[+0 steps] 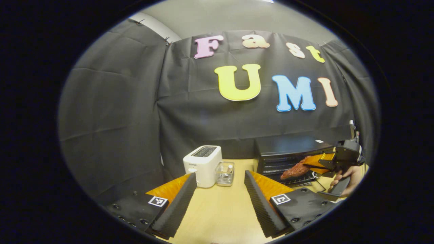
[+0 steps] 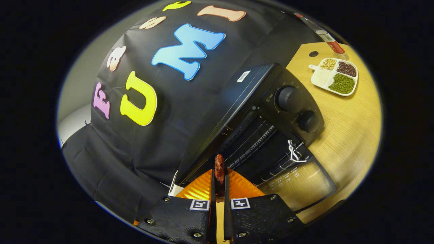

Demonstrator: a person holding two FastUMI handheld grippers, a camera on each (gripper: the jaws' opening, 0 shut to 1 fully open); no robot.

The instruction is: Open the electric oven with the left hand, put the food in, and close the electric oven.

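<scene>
Food (image 2: 219, 169) pinched in right gripper (image 2: 219, 184) — at oven (image 2: 271, 112) mouth.

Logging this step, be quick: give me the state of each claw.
Left claw: open, holding nothing, over the table.
Right claw: shut on the food, at the open oven.

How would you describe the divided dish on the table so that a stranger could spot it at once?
Start at the black oven on the wooden table. Look past its two knobs to the table's far corner, where a small white dish lies flat. Unlike the bottle behind it, it is split into compartments, holding green, dark red and pale beans, with one left bare.
</scene>
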